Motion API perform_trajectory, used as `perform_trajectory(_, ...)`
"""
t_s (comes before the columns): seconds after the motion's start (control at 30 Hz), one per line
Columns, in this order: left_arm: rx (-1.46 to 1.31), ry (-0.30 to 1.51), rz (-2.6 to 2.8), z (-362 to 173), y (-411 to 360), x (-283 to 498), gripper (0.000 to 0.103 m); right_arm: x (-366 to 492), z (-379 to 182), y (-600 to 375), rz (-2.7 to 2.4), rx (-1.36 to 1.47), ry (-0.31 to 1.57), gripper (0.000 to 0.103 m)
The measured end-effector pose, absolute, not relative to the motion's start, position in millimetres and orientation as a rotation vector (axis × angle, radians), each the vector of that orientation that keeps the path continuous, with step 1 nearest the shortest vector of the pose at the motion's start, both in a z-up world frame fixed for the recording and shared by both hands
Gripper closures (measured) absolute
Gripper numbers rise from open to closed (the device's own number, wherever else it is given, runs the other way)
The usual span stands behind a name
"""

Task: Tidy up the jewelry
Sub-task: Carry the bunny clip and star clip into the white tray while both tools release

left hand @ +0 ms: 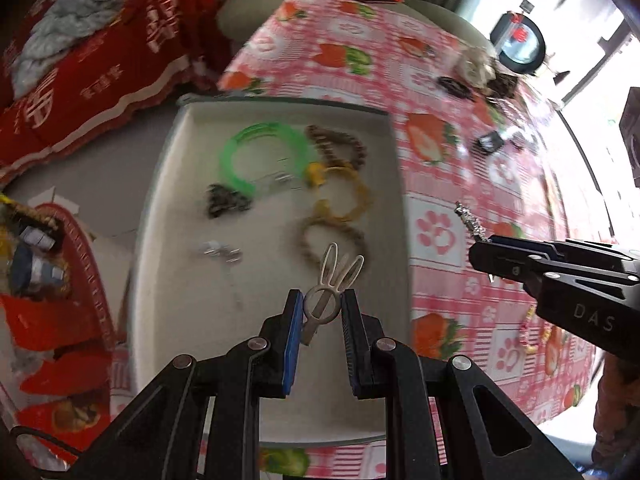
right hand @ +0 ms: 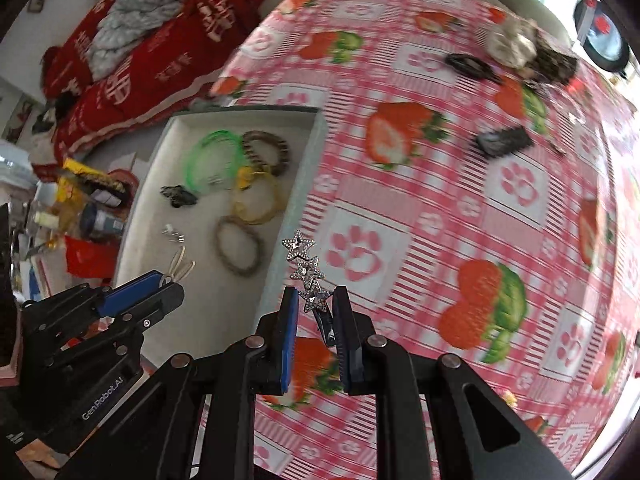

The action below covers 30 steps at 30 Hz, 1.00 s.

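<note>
Bunny clip [left hand: 334,284]: pale, 2 long ears, its ring pinched between the fingers of the left gripper [left hand: 321,308], ears jutting past the tips.
Star clip [right hand: 307,270]: 3 glittering stars in a row, lowest star clamped in the right gripper [right hand: 316,304], the other 2 beyond the tips.
Tray [left hand: 160,240]: white, below and ahead of the left fingers.
Tray contents: green bangle [left hand: 260,152], yellow bangle [left hand: 344,194], 2 brown bead bracelets, dark clip, small silver pieces.
Tablecloth [right hand: 440,200]: pink check with strawberries, under the right fingers.
Loose items: dark clips and more jewelry far ahead of the right tips, blurred.
</note>
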<state>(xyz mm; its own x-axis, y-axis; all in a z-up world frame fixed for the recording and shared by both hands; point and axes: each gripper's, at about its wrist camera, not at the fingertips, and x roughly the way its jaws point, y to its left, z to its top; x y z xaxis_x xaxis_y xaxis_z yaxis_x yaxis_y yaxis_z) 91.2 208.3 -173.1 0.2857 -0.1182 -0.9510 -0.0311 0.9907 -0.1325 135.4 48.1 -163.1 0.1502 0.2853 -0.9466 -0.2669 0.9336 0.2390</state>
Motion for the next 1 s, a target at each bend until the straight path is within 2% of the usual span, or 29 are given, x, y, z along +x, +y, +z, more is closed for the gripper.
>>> perform_trajectory(0.43, -0.18, 1.337, 0.08, -209, 265, 79, 0.077, 126, -190, 125, 0.532, -0.053, 1.43, 0.084)
perform_trajectory(0.8, -0.13, 1.365, 0.115, -233, 271, 85, 0.077, 118, -230, 153, 0.537, -0.098, 1.512, 0.084)
perform_trajectory(1.0, -0.109, 1.341, 0.127, -235, 271, 90, 0.077, 122, -234, 157, 0.511, -0.133, 1.488, 0.084)
